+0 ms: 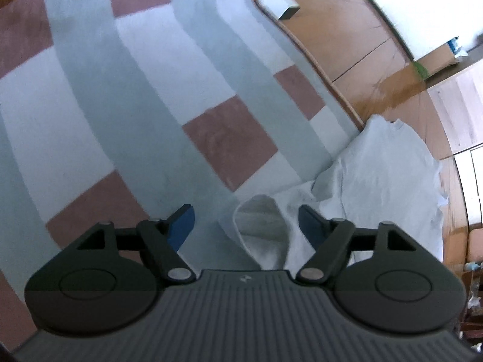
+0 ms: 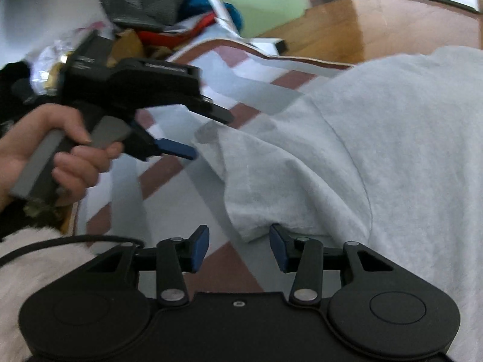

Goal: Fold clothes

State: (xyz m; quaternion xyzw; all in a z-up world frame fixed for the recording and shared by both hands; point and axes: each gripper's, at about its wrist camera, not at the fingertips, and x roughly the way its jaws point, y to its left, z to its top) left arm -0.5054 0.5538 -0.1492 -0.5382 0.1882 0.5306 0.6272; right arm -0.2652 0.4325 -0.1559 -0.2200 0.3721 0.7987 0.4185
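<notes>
A light grey T-shirt lies on a checked mat of grey, white and dusty-red blocks. In the left wrist view the shirt lies at the right, with a sleeve opening between my jaws. My left gripper is open around that sleeve end; it also shows in the right wrist view, held in a hand. My right gripper is open, its jaws on either side of a sleeve hem.
A wooden floor surrounds the mat. A cardboard box stands at the far right. A pile of mixed clothes and bags lies beyond the mat's far edge. A white fluffy fabric is at the lower left.
</notes>
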